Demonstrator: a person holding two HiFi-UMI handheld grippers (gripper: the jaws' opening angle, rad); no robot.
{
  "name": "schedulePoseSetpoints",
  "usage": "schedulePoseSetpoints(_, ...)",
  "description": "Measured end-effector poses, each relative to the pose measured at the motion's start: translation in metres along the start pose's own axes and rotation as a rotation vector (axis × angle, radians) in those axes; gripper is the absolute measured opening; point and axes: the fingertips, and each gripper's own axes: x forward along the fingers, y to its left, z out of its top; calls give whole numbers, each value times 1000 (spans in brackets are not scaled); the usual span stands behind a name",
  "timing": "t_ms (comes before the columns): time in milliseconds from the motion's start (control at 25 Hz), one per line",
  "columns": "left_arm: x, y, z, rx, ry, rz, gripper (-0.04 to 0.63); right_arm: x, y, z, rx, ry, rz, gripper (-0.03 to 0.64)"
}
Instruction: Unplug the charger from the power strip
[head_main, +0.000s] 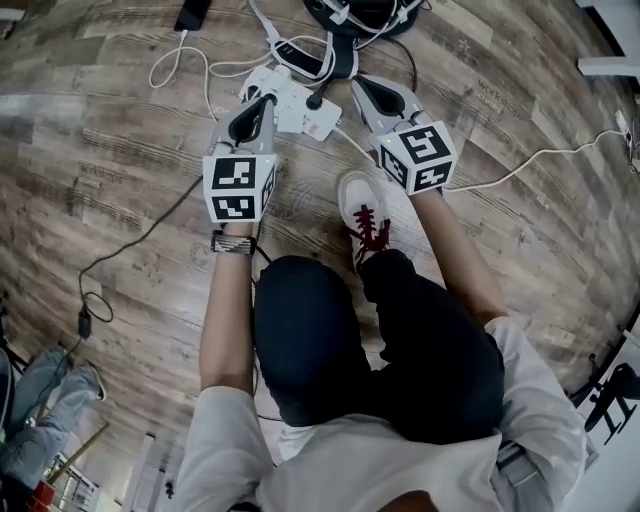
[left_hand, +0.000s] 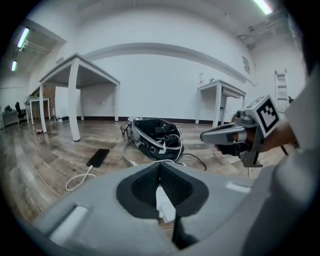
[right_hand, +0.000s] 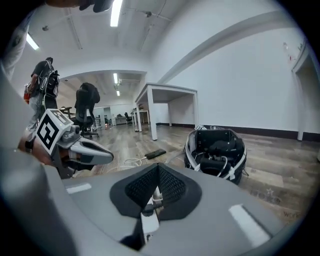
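The white power strip (head_main: 298, 112) lies on the wood floor with a black plug (head_main: 316, 101) in it. A white cable (head_main: 520, 163) trails off to the right. My left gripper (head_main: 268, 97) hovers over the strip's left part with its pads pressed together (left_hand: 160, 172) and nothing gripped. A sliver of white shows below the seam. My right gripper (head_main: 363, 84) hangs just right of the strip, also shut (right_hand: 157, 176). White and a black cord show beneath its seam, but I cannot tell whether they touch it. Each gripper appears in the other's view: the right gripper (left_hand: 210, 135) and the left gripper (right_hand: 107, 156).
A black open bag (head_main: 360, 12) (left_hand: 155, 137) (right_hand: 216, 150) full of cables sits beyond the strip. A phone (head_main: 192, 14) (left_hand: 98, 157) lies on a white cord to its left. My red-laced shoe (head_main: 365, 215) is close under the grippers. White tables (left_hand: 75, 75) stand farther back.
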Motion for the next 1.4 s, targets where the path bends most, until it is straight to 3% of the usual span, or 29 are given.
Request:
schedulePoseSetpoints(200, -17, 12, 71, 86, -80, 35, 5, -11, -4, 70, -29, -60, -8, 2)
schedulePoseSetpoints(400, -43, 27, 152, 80, -156, 78, 5, -29, -4, 138, -56, -81, -1, 2)
schedulePoseSetpoints(600, -97, 15, 259, 116, -217, 65, 5, -78, 1, 259, -53, -137, -7, 2)
schedulePoseSetpoints(1080, -299, -20, 548, 171, -256, 120, 5, -229, 69, 587, -143, -231, 38, 2)
schedulePoseSetpoints(1240, -390, -40, 632, 188, -304, 146, 5, -300, 107, 678, -154, -269, 43, 2)
schedulePoseSetpoints(1400, -460, -64, 692, 198, -354, 172, 5, -368, 135, 738, -159, -312, 41, 2)
